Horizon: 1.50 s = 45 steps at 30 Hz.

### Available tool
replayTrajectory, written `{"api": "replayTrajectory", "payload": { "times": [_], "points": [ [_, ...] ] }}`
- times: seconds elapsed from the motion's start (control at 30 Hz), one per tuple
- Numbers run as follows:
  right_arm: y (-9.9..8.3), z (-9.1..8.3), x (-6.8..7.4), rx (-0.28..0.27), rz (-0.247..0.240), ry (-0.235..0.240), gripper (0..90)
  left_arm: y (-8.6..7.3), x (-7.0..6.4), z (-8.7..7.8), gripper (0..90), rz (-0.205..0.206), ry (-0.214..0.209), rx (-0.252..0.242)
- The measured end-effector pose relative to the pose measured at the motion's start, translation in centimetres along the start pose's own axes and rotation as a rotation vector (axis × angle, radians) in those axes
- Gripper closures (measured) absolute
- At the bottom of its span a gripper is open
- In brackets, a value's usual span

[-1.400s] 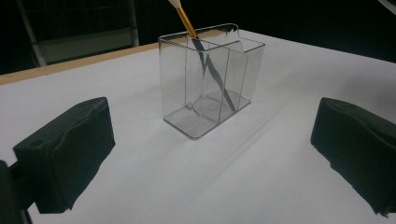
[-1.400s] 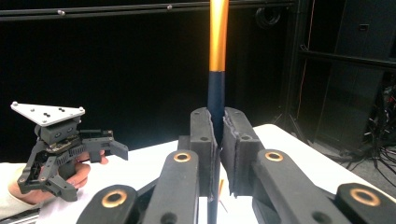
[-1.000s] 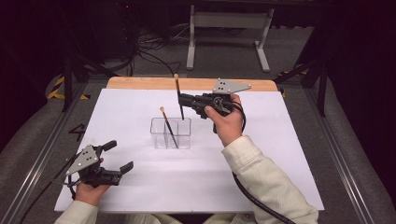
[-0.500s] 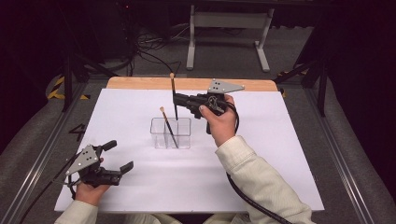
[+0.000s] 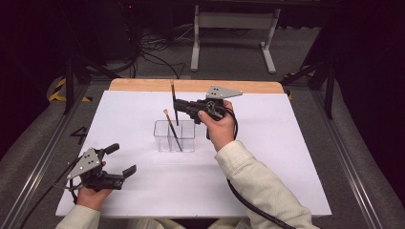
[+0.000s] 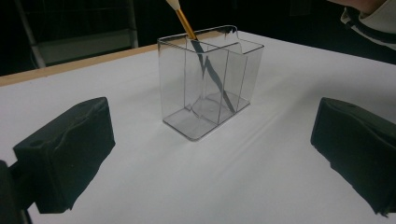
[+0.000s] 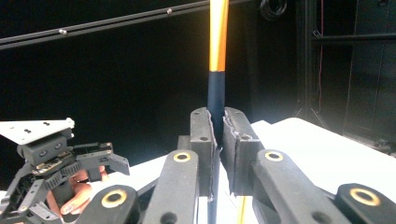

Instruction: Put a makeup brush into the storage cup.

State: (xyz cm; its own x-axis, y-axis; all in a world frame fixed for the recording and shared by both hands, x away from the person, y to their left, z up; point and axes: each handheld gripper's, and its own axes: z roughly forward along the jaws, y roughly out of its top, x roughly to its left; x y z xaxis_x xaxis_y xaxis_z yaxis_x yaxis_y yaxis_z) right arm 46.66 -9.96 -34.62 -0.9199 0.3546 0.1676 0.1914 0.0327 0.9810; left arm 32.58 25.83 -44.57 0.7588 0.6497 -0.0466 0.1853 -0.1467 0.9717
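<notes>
Right gripper (image 5: 178, 106): jaws pressed together on a brush (image 5: 174, 106), pinching its dark shaft; in the right gripper view the black pads close on the shaft from both sides, with the orange upper part rising above them (image 7: 218, 32)
Held brush: stands close to upright over the holder (image 5: 175, 136), its lower end at the holder's rim in the high view; whether the tip is inside or touches anything cannot be told
Holder: clear plastic box with compartments, standing on the white table (image 5: 267, 157) near its middle, a little toward the far edge; its rim and walls show plainly in the left gripper view (image 6: 208, 84)
Second brush (image 5: 171, 128): leans inside the holder, pale tip up and tilted toward the table's left edge, dark lower end down in a compartment; in the left gripper view its golden shaft (image 6: 185, 21) comes out over the rim
Right hand (image 5: 217, 125): wrapped around the right gripper's body just beyond the holder's right end, a light sleeve behind it, a black cable trailing toward the near edge
Left gripper (image 5: 119, 160): jaws spread wide with nothing between them, near the table's near left corner, well apart from the holder; it points toward the holder, which sits between its two black jaws in the left gripper view
Left hand (image 5: 93, 193): holds that gripper low at the near edge
</notes>
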Motion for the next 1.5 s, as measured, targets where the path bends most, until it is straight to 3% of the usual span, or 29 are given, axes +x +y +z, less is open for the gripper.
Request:
{"api": "replayTrajectory", "payload": {
  "times": [0.63,1.5],
  "points": [
    [-2.7,1.3,-0.8,0.055,0.029,-0.012,83.7,0.0,0.0,0.0,0.2,-0.003,0.0,0.001],
    [-4.9,1.9,-0.8,0.112,0.048,-0.009,83.6,0.0,0.0,-0.1,0.2,-0.005,0.001,-0.004]
  ]
}}
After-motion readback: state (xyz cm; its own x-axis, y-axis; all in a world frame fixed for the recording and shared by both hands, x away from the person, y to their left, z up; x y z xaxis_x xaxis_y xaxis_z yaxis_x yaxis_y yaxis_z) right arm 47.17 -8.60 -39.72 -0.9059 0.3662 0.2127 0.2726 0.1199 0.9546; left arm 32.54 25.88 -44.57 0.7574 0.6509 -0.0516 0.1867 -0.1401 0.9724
